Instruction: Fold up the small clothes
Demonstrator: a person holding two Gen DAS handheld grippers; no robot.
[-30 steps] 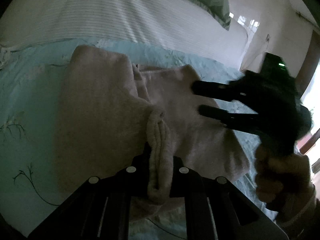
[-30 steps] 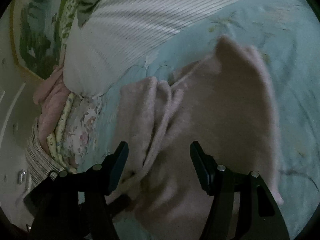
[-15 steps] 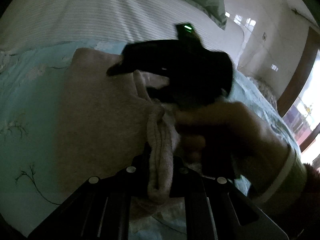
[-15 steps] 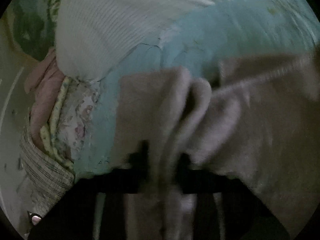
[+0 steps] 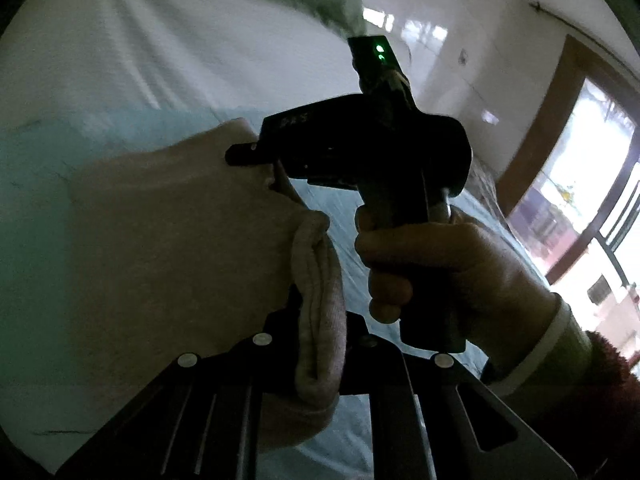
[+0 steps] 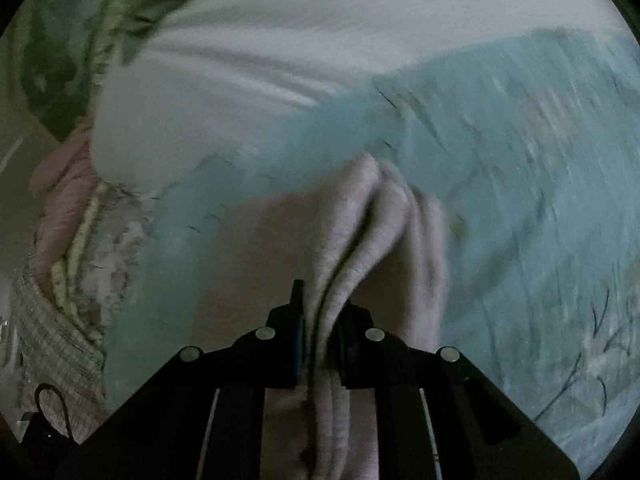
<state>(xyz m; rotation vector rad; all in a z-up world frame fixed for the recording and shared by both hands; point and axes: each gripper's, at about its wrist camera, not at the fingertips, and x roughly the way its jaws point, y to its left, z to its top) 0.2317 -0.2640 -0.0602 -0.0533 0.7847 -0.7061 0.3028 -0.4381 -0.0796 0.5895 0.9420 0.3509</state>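
Left wrist view: left gripper (image 5: 318, 320) clenched on pink garment (image 5: 172, 240) bunched edge; right gripper (image 6: 320, 344), jaws just closing, grips folds. Risk: bunched layers slip, fold skews toward 12 o'clock on bed (image 6: 520, 160).

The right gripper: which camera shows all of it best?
The left wrist view: it shows the whole right gripper, handle and hand, biting the pinkish garment. The right wrist view shows only its jaws, which have just closed on a fold.
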